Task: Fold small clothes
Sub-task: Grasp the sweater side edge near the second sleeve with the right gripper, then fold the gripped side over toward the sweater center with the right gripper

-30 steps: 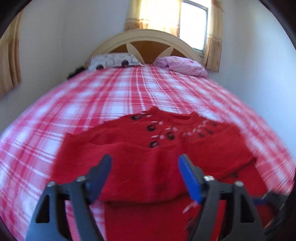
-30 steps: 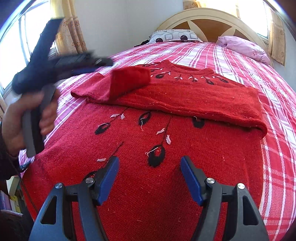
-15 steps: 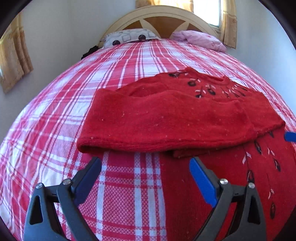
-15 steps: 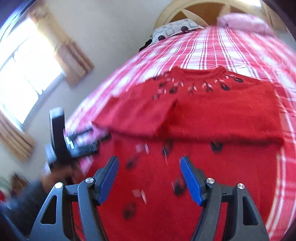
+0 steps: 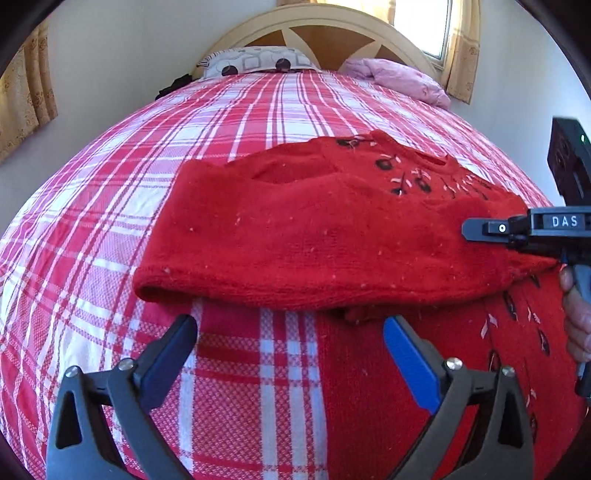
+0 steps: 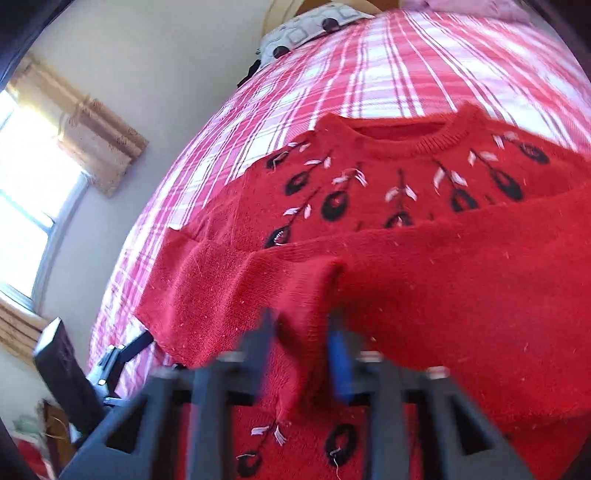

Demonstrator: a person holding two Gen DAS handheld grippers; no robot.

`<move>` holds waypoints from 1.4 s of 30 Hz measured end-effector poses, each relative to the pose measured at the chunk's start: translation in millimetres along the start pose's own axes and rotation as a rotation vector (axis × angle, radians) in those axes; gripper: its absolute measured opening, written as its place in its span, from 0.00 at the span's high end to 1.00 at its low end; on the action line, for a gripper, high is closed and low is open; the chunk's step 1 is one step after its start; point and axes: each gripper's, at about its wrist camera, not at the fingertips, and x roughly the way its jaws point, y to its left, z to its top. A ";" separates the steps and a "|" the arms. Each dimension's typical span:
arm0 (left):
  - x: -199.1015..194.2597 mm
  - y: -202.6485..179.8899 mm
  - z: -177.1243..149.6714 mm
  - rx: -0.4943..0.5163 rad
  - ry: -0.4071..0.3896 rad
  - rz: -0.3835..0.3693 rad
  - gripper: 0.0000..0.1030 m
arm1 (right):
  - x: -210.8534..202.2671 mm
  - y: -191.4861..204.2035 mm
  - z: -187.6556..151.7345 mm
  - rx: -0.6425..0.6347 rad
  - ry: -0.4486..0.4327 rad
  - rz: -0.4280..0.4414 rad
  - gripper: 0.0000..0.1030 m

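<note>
A red knit sweater (image 5: 332, 229) with black and white flower stitching lies on the red-and-white plaid bed (image 5: 110, 229), its sleeves folded across the chest. My left gripper (image 5: 288, 328) hovers low over the sheet at the sweater's near left edge. Its jaws are opening wide and nothing is between them. In the right wrist view my right gripper (image 6: 301, 332) is closing on the end of the folded sleeve (image 6: 295, 291), and the knit bunches between the blurred fingers. From the left wrist view, the right gripper's black body (image 5: 524, 230) and the person's hand (image 5: 576, 317) show at the right edge.
A patterned pillow (image 5: 255, 62) and a pink one (image 5: 399, 77) lie against the wooden headboard (image 5: 325, 33). A wall and curtained window (image 6: 44, 177) run along the bed's left side. The left gripper's black body (image 6: 62, 365) sits at the sweater's left.
The left gripper dropped toward the sheet at the sweater's left edge and opened wider. The right gripper swept up over the sweater to the folded sleeve and its jaws came together on it.
</note>
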 end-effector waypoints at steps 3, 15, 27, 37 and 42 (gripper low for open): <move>-2.5 2.1 2.3 -0.011 -0.014 0.002 0.00 | -5.3 10.7 4.5 -0.019 -0.019 0.025 0.90; 18.1 2.6 14.0 -0.052 0.002 0.048 0.00 | -59.2 56.1 22.3 -0.152 -0.163 0.038 0.90; 15.6 17.8 11.5 -0.125 -0.014 0.019 0.00 | -121.1 43.9 37.4 -0.164 -0.272 0.013 0.90; 19.9 16.0 13.1 -0.118 -0.001 0.035 0.00 | -143.0 6.3 33.2 -0.141 -0.279 -0.040 0.90; 23.4 14.9 14.3 -0.110 0.011 0.046 0.00 | -150.3 -10.4 30.4 -0.119 -0.281 -0.055 0.90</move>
